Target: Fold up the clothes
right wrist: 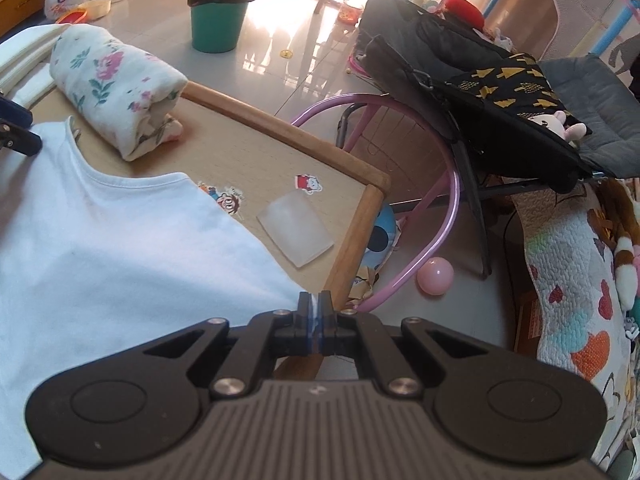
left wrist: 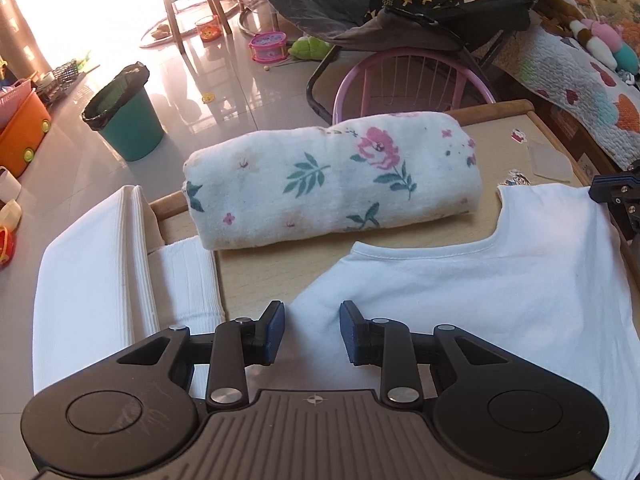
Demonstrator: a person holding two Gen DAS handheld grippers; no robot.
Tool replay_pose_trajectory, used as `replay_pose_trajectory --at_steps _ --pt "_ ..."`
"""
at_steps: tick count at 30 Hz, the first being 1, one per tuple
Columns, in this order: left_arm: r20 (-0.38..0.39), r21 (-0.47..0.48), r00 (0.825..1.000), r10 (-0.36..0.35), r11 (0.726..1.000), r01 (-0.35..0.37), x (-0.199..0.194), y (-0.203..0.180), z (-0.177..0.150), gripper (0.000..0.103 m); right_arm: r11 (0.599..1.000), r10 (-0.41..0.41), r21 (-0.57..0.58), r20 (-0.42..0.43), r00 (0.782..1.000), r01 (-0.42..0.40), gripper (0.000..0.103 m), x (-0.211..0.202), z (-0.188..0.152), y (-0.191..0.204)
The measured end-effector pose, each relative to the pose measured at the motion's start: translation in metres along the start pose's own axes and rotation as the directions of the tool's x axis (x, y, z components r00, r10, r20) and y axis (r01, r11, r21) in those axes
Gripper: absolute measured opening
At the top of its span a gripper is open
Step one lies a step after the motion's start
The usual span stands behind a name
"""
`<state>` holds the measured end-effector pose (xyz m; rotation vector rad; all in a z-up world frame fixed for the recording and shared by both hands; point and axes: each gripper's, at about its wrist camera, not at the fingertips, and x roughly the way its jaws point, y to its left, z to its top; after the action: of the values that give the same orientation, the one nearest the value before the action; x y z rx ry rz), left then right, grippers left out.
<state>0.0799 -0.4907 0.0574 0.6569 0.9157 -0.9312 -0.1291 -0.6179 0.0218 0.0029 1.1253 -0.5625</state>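
Your right gripper (right wrist: 314,304) is clamped on the white shirt's (right wrist: 120,248) edge, at the table's (right wrist: 352,240) near corner. Your left gripper (left wrist: 312,330) stands part-open over the shirt's other side, pads not pressing cloth. Shirt lies flat on the table, just beside the floral roll (left wrist: 328,180).

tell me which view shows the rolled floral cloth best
The left wrist view: the rolled floral cloth lies side-on near the centre, its whole length and flower print visible. The right wrist view shows it smaller, off to the upper left, seen mostly from one spiralled end.
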Motion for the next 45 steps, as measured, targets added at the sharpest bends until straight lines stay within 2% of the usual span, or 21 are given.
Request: replay_pose_trajectory --at_steps 5,8,11,15,19,22,27,30,32,36,40,43,45 --pt "0.002 -0.015 1.0 0.01 1.0 -0.01 -0.003 0.004 -0.003 0.033 0.998 0.037 0.05 -0.005 0.999 -0.037 0.009 -0.012 -0.005 -0.007" --pt "0.032 -0.084 0.999 -0.001 0.996 0.004 -0.014 0.015 -0.008 0.033 0.997 0.04 0.071 0.021 0.999 -0.041 0.015 -0.028 -0.009 -0.012" --pt "0.055 -0.159 0.998 -0.018 0.987 0.027 -0.024 0.023 -0.011 0.033 0.988 0.113 0.093 0.084 0.99 -0.121 0.015 -0.051 -0.007 -0.01" --pt "0.079 -0.239 0.995 -0.057 0.968 0.075 -0.036 0.026 -0.015 0.034 0.953 0.289 0.052 0.136 0.948 -0.298 0.015 -0.068 0.001 0.024" --pt "0.097 -0.269 0.991 -0.096 0.956 0.119 -0.047 0.017 -0.021 0.034 0.934 0.355 0.0 0.095 0.93 -0.357 0.015 -0.055 0.008 0.069" --pt "0.103 -0.273 0.987 -0.126 0.95 0.15 -0.052 0.01 -0.025 0.034 0.923 0.381 0.027 0.051 0.923 -0.383 0.015 -0.037 0.007 0.09" --pt "0.091 -0.263 0.984 -0.154 0.949 0.173 -0.053 0.006 -0.034 0.034 0.934 0.347 0.053 0.087 0.934 -0.352 0.015 -0.034 0.009 0.095" --pt "0.071 -0.262 0.985 -0.158 0.95 0.171 -0.046 0.005 -0.041 0.035 0.955 0.265 0.117 0.079 0.961 -0.273 0.016 -0.031 0.007 0.079" --pt "0.049 -0.256 0.985 -0.163 0.951 0.17 -0.039 0.005 -0.044 0.035 0.955 0.233 0.173 0.057 0.971 -0.239 0.016 -0.028 0.004 0.064" --pt "0.007 -0.237 0.987 -0.158 0.959 0.155 -0.025 0.003 -0.051 0.035 0.947 0.229 0.212 0.084 0.97 -0.242 0.017 -0.031 -0.004 0.036" --pt "-0.012 -0.247 0.987 -0.159 0.957 0.152 -0.018 0.005 -0.055 0.035 0.917 0.176 0.34 0.122 0.977 -0.208 0.034 -0.025 -0.009 0.0" --pt "-0.016 -0.253 0.988 -0.154 0.957 0.145 -0.014 0.006 -0.056 0.035 0.895 0.211 0.374 0.127 0.969 -0.244 0.038 -0.016 -0.007 -0.007" --pt "-0.012 -0.246 0.989 -0.147 0.959 0.14 -0.014 0.004 -0.056 0.035 0.899 0.23 0.355 0.116 0.966 -0.256 0.039 -0.011 -0.004 0.001"
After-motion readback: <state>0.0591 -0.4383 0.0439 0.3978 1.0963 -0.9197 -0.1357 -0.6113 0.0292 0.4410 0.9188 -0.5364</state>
